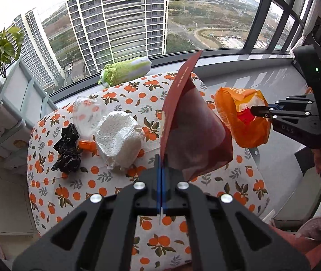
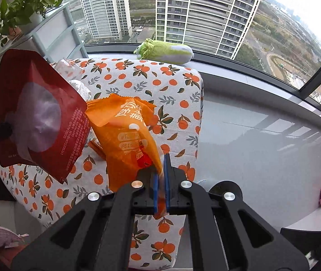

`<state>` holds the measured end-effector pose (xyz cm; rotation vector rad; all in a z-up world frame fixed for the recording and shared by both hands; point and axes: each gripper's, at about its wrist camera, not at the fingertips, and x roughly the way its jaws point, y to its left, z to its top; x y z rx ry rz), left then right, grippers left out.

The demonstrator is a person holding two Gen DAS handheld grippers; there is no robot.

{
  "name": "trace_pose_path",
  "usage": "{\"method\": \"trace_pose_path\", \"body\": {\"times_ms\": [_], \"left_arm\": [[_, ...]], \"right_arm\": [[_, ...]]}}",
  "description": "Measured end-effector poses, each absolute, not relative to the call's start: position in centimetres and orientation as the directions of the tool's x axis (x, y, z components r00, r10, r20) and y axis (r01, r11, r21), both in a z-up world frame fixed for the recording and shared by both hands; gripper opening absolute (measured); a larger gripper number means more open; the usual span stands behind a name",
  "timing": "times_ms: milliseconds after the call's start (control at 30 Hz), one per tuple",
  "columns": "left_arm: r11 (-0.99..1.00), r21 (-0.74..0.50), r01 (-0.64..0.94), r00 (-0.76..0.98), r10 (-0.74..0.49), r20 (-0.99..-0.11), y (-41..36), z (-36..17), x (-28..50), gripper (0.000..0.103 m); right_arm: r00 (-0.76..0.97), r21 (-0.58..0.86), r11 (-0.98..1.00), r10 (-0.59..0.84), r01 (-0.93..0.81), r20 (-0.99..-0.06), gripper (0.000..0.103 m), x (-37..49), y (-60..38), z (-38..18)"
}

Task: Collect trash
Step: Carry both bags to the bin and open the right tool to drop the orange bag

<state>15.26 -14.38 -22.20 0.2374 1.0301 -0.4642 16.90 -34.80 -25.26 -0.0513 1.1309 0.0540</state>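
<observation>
Left wrist view: left gripper pinches a red pouch, right gripper clamps an orange wrapper; hold both firmly until binned.

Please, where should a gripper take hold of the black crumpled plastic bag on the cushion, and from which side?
Probably the upper peak of the black crumpled bag, approached from above. It lies loose on the orange-print cushion, and its top folds stick up for pinching. Its right side touches the orange cap, so a sideways approach looks crowded.

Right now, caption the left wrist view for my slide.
Left gripper pinches red foil pouch; right gripper holds orange snack wrapper.
</observation>
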Motion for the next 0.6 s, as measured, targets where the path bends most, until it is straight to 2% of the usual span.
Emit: {"method": "trace_pose_path", "body": {"times_ms": [367, 600], "left_arm": [[0.698, -0.039, 0.715, 0.331, -0.387, -0.861, -25.1, -22.6, 12.1, 0.001], [0.674, -0.042, 0.738, 0.276, -0.358, -0.892, -34.7, -25.5, 10.8, 0.001]], "right_arm": [[0.366, 0.018, 0.942, -0.112, 0.335, -0.924, 0.004, 5.2, -46.4, -26.8], [0.3, 0.045, 0.888, -0.106, 0.457, -0.948, 0.004, 2.7, -56.6, -31.8]]}}
